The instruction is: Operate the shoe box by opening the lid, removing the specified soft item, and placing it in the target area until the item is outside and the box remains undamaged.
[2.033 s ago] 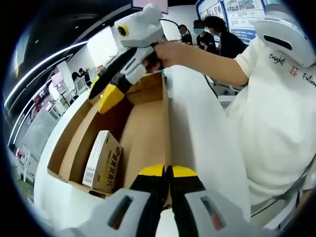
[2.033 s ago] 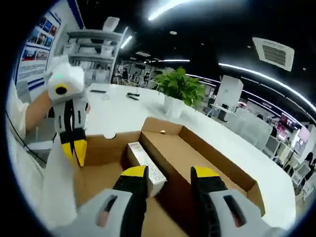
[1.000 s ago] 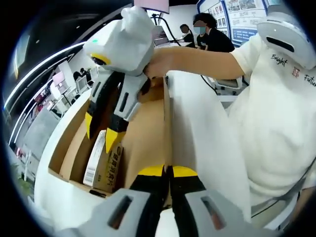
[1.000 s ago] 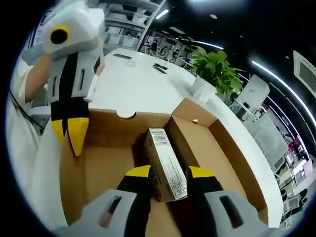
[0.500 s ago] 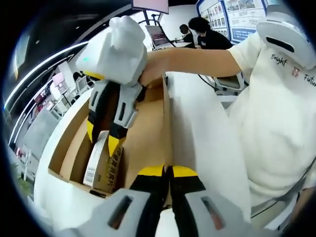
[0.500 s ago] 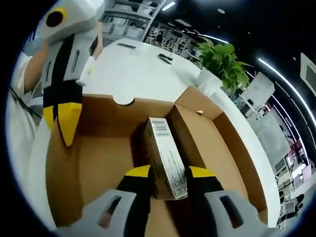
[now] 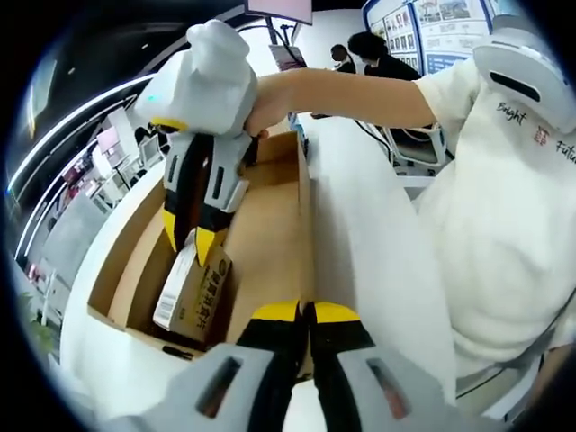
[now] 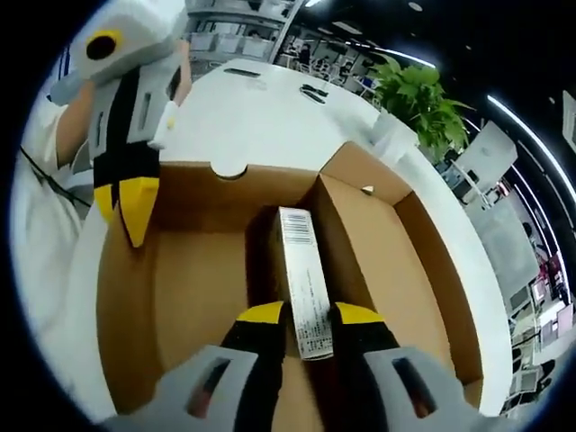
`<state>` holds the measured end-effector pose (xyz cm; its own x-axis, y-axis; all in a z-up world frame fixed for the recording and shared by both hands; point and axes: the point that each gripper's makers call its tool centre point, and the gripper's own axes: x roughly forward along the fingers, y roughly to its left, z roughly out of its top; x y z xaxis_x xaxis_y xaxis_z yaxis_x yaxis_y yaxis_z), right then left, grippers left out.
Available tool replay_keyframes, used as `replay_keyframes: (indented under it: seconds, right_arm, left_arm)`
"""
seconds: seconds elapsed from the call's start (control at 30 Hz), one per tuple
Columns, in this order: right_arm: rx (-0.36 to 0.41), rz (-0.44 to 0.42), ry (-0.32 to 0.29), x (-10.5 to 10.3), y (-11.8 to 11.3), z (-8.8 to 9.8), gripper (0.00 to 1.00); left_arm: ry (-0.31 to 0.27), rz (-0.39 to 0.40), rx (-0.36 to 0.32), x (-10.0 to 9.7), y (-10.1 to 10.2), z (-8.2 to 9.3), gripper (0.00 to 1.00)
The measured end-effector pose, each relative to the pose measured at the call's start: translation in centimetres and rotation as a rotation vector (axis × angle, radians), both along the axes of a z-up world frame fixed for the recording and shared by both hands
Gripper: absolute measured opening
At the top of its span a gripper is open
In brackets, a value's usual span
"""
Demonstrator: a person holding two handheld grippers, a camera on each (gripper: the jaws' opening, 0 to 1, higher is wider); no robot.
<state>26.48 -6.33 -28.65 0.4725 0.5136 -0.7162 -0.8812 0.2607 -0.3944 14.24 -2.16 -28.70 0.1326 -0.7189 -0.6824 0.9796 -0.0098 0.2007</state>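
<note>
An open brown cardboard shoe box (image 7: 135,261) (image 8: 409,270) lies on a white table, its lid (image 8: 193,288) folded flat beside the base. My left gripper (image 7: 306,312) is shut on the lid's outer edge; it comes into the right gripper view at the upper left (image 8: 126,211). A small carton (image 7: 193,297) (image 8: 301,270) with a barcode label lies against the wall between base and lid. My right gripper (image 8: 309,317) has a jaw pressed on each long side of it. From the left gripper view, my right gripper (image 7: 196,241) reaches down onto the carton's top end.
A person in a white shirt (image 7: 504,225) stands close on the lid side, one arm (image 7: 342,90) stretched over the box. A potted plant (image 8: 418,94) stands on the white table (image 8: 243,117) beyond the box. Other people (image 7: 378,54) are far behind.
My right gripper has come down into the box and its jaws have closed from wide apart onto the carton, which now sits tilted. The left gripper has kept its hold.
</note>
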Motion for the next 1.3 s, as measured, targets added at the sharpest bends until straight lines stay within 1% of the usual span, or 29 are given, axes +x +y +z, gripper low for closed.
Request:
replay_keyframes:
  seconds: [0.1, 0.23, 0.27, 0.33, 0.4, 0.57, 0.67, 0.7, 0.83, 0.93, 1.13, 1.17, 1.2, 1.23, 1.3]
  right_arm:
    - [-0.003, -0.008, 0.004, 0.6, -0.3, 0.1, 0.18]
    - [-0.019, -0.002, 0.014, 1.3, -1.1, 0.2, 0.18]
    - [-0.026, -0.004, 0.025, 0.6, -1.4, 0.1, 0.18]
    - [-0.028, -0.016, 0.05, 0.3, -2.0, -0.1, 0.17]
    - [-0.027, -0.027, 0.073, -0.5, -2.5, -0.2, 0.17]
    - [-0.032, -0.023, 0.087, -2.0, -3.1, -0.4, 0.17]
    - [-0.06, -0.012, 0.101, -2.8, -3.7, -0.5, 0.17]
    - [-0.08, -0.005, 0.115, -3.1, -4.1, -0.5, 0.17]
    - [-0.132, -0.006, 0.179, -3.7, -5.6, -0.7, 0.17]
    - [-0.15, -0.005, 0.198, -4.1, -6.2, -0.8, 0.17]
    - [-0.168, -0.009, 0.21, -4.2, -6.6, -0.8, 0.18]
    - [-0.171, -0.012, 0.219, -4.2, -6.6, -0.8, 0.18]
    - [-0.168, -0.026, 0.242, -4.2, -6.6, -0.9, 0.18]
    - [-0.168, -0.028, 0.249, -4.3, -6.6, -0.9, 0.18]
    - [-0.171, -0.017, 0.275, -4.5, -6.6, -1.0, 0.19]
  left_arm:
    - [-0.005, 0.003, -0.004, 0.0, 0.0, 0.0, 0.02]
    - [0.008, 0.011, -0.004, 0.1, 0.0, 0.0, 0.02]
    - [0.009, 0.012, -0.001, 0.0, 0.0, 0.0, 0.02]
    - [0.007, 0.008, 0.0, 0.0, 0.0, 0.0, 0.02]
    - [0.007, 0.01, -0.002, 0.0, 0.0, 0.0, 0.02]
    - [0.001, 0.008, -0.004, 0.0, 0.0, 0.0, 0.02]
    - [-0.001, 0.007, -0.002, 0.0, 0.0, 0.0, 0.02]
    - [-0.001, 0.007, -0.002, 0.0, 0.0, 0.0, 0.02]
    - [-0.001, 0.006, -0.001, 0.0, 0.0, 0.0, 0.02]
    - [-0.002, 0.006, -0.002, 0.0, 0.0, 0.0, 0.02]
    - [0.0, 0.007, -0.002, 0.0, -0.1, 0.0, 0.02]
    - [-0.001, 0.006, -0.002, 0.0, -0.1, 0.0, 0.02]
    - [-0.001, 0.006, -0.002, 0.0, -0.1, 0.0, 0.02]
    - [-0.002, 0.006, -0.002, 0.0, -0.1, 0.0, 0.02]
    - [-0.001, 0.007, -0.002, 0.0, -0.1, 0.0, 0.02]
